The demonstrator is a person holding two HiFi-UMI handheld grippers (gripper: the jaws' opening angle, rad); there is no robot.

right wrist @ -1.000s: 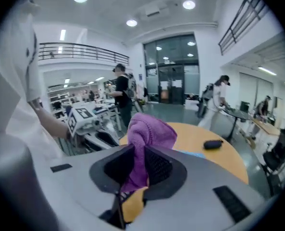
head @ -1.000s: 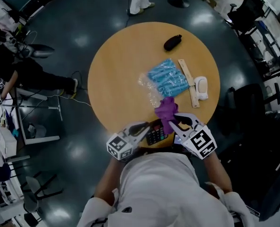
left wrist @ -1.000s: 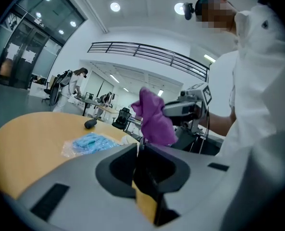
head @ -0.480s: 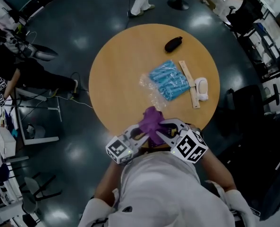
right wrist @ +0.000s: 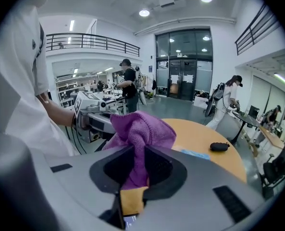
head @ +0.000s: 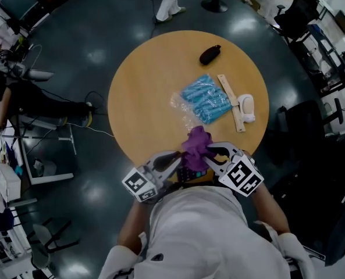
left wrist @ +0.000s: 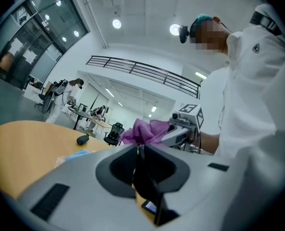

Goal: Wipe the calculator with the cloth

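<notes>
**Ann:** Looking for the calculator (head: 189,174). Where is it?

**Ben:** It's at the near edge of the round table (head: 149,92), right in front of the person. The left gripper (left wrist: 140,150) has its jaws pinched tight on one thin edge of it. I think it is lifted off the wood.

**Ann:** And the cloth (right wrist: 141,129)?

**Ben:** It's purple and fluffy. The right gripper (right wrist: 135,163) has its jaws squeezed on it, and a big bunch pokes out past the tips.

**Ann:** Is the cloth on the calculator?

**Ben:** From above, the bunch sits over its far end. I can't tell if it really presses on the keys.

**Ann:** So is the wiping done?

**Ben:** I don't think so. Both things are picked up and brought together, so the getting-ready part is done. The rubbing looks like it's just starting or going on. I can't see how much is clean.

**Ann:** What's left?

**Ben:** Rub the cloth over the keys and the little screen.

**Ann:** Anything else there?

**Ben:** A blue packet (head: 206,97), a wooden ruler (head: 231,100), a white thing (head: 246,107) and a black pouch (head: 210,54), all well away.
</notes>
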